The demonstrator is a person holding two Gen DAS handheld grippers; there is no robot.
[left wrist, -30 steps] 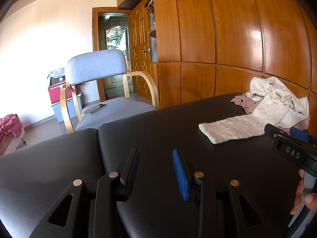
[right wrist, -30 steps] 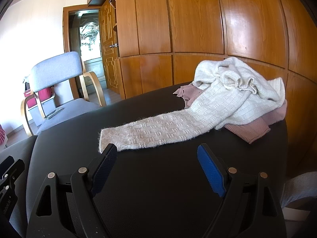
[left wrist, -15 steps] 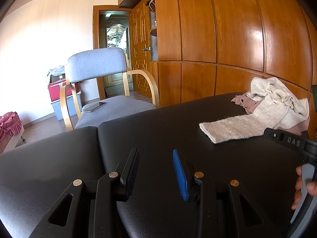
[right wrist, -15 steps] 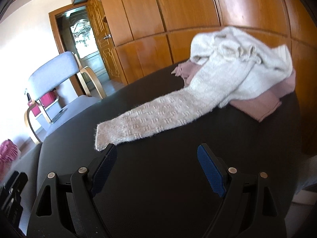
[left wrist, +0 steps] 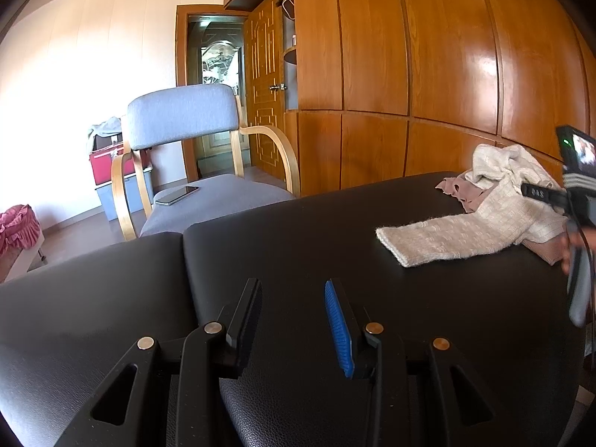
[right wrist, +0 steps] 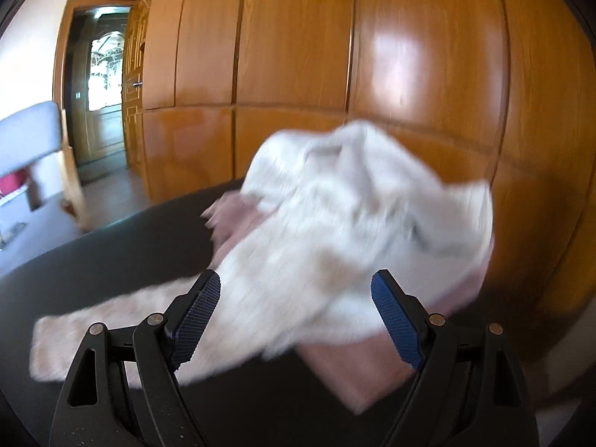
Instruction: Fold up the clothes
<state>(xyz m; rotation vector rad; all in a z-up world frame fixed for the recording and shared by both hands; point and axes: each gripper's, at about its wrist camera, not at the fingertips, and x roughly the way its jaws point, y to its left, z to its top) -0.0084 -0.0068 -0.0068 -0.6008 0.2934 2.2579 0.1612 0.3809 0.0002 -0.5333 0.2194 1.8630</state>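
A cream knitted sweater (right wrist: 335,231) lies crumpled on a pink garment (right wrist: 354,368) at the far right end of the black padded table (left wrist: 305,238). One sleeve (left wrist: 447,240) stretches flat to the left. My right gripper (right wrist: 298,313) hovers wide open just before the heap, nothing between its blue pads; the view is blurred. In the left wrist view the right tool's body (left wrist: 573,193) and a hand show at the right edge. My left gripper (left wrist: 294,320) is half open and empty above the table's near part.
A grey chair with wooden arms (left wrist: 193,171) stands beyond the table, a phone (left wrist: 177,195) on its seat. Wooden wardrobe panels (left wrist: 428,74) run close behind the heap. A seam (left wrist: 182,246) splits the table padding. Boxes (left wrist: 111,164) and an open doorway sit far left.
My right gripper has advanced toward the clothes heap and swung right, so the heap now fills its view. The left gripper has stayed still.
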